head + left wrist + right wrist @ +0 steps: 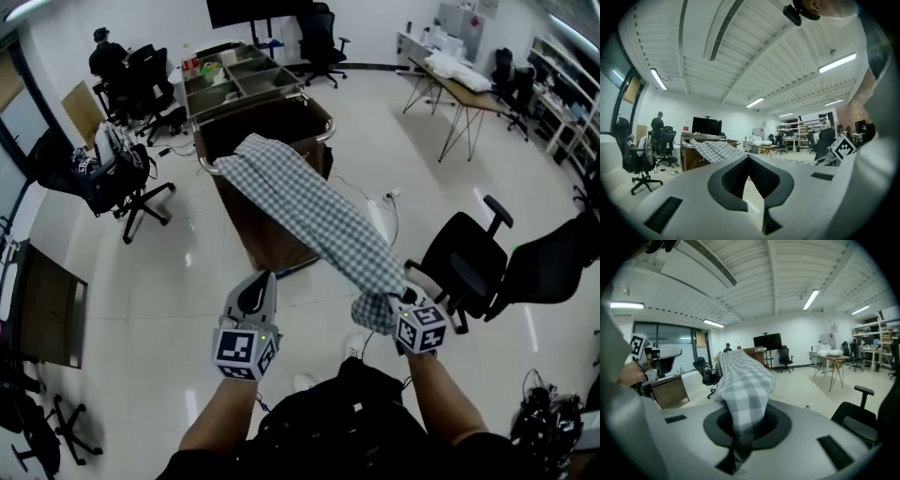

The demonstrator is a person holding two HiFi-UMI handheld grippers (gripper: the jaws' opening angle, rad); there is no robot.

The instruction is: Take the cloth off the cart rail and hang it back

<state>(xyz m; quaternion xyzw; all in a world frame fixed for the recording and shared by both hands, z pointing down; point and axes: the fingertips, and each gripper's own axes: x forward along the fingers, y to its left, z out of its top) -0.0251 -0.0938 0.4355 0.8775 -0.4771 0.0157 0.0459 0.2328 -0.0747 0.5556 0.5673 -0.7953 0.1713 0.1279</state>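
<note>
Between the cart (258, 220) and my body, my right hand-held gripper (740, 439) is clamped on one bunched end of the checked cloth (309, 211). From there the cloth runs taut through the air, and its far end is draped over the cart rail (327, 132) on the side nearest me. My left hand-held gripper (264, 277) hangs just beside the right one, a little closer to the cart's left corner, with its jaws together and nothing between them. It is clear of the cloth.

Under the cart lies a glossy white tiled floor (169, 281). A black office chair (469, 262) stands to the cart's right and another (131, 192) to its left. Beyond the cart, to the right, is a table (459, 89) on trestle legs; beyond it to the left, a person (103, 56) is among more chairs. Strip lights (836, 62) run along the white ribbed ceiling.
</note>
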